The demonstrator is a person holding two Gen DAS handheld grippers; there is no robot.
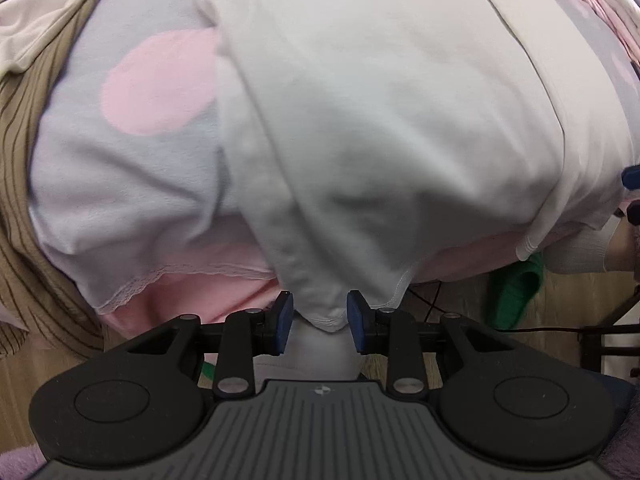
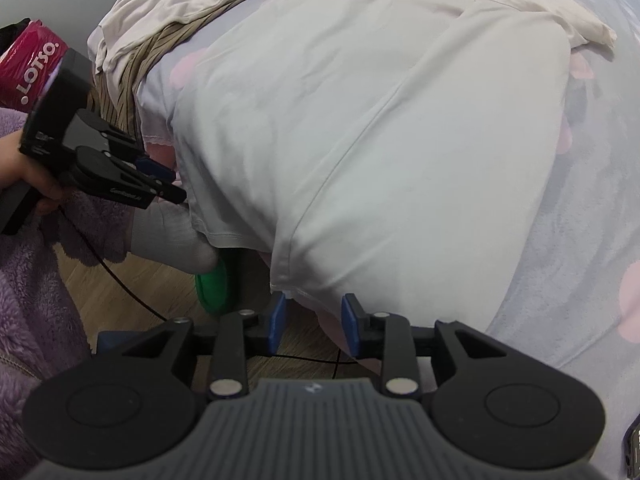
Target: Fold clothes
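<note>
The white garment [image 1: 380,128] lies flat on the bed [image 1: 120,168], its hem hanging over the edge at 6 o'clock, where the left claw [image 1: 319,312] and the right claw [image 2: 313,322] both stand released astride hem corners, probably to seize them for the fold.

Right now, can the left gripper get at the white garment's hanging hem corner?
Probably yes: the left gripper is open, the white garment's hem corner hangs between its fingers, and nothing blocks them.
</note>
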